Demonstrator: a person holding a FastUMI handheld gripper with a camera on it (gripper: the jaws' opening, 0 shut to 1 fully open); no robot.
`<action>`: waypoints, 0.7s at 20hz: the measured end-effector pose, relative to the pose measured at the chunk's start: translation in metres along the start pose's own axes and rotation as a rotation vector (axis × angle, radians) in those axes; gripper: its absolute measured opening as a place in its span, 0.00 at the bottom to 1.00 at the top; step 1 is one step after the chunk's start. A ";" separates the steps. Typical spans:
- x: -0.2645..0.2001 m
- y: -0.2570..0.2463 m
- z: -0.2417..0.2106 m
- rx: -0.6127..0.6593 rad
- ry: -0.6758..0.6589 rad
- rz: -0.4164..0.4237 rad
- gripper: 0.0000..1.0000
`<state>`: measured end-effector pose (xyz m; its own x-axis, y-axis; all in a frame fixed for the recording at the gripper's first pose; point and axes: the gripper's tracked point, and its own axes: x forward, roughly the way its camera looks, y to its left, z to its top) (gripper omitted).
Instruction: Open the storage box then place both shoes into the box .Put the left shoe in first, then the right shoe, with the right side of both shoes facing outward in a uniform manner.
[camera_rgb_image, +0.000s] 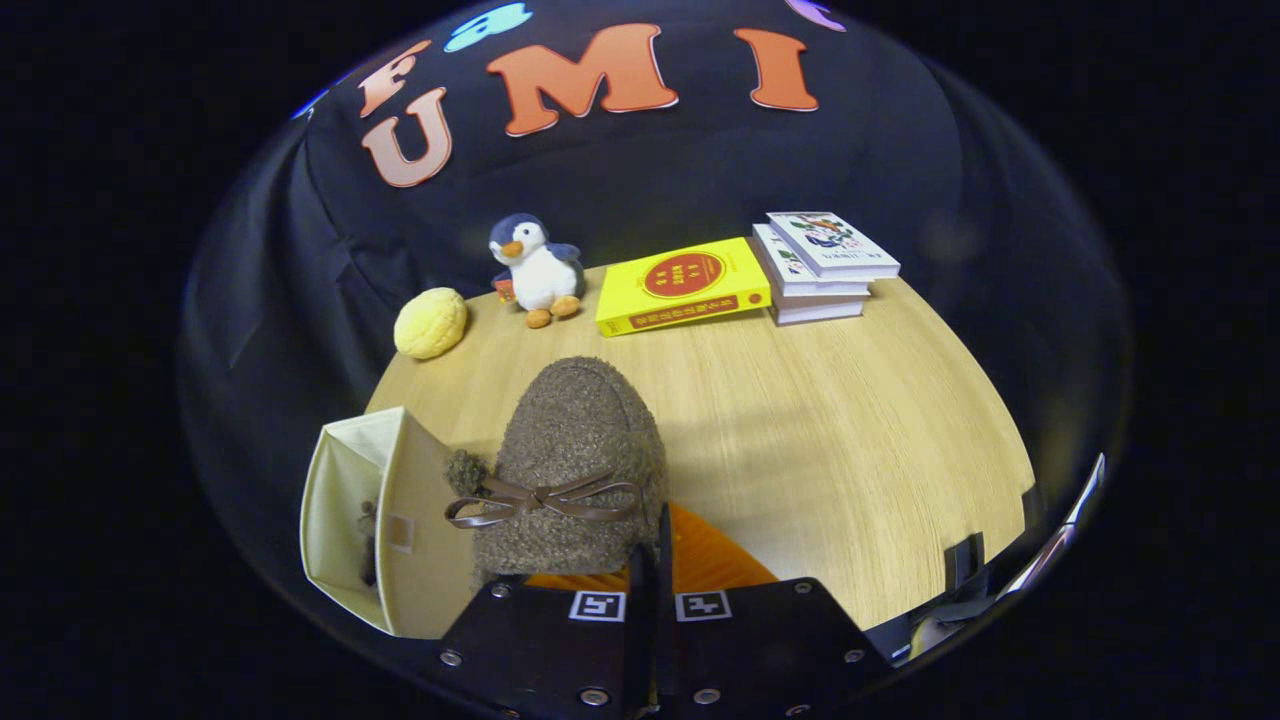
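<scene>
Gripper view: the gripper (648, 560) has its fingers pressed nearly together, pinching the rim of a fuzzy brown shoe (570, 460) with a ribbon bow, orange lining showing behind it. The shoe is held just ahead of the fingers, above a wooden surface (850, 440). Just left of the shoe sits a cream storage box (345, 500), open; something dark inside may be the other shoe, but it is too hidden to tell. Beyond the shoe, along the surface's far edge, stand a yellow plush ball (430, 322), a toy penguin (535, 268), a yellow book (682, 285) and a stack of books (822, 265).
</scene>
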<state>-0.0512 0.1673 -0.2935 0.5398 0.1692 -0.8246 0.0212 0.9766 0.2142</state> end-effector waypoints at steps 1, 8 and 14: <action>-0.005 0.014 0.004 -0.006 -0.003 0.009 0.04; -0.025 0.125 0.013 -0.045 -0.005 0.114 0.04; -0.018 0.194 -0.006 -0.099 0.029 0.166 0.04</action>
<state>-0.0619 0.3546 -0.2400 0.5046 0.3318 -0.7970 -0.1499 0.9428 0.2976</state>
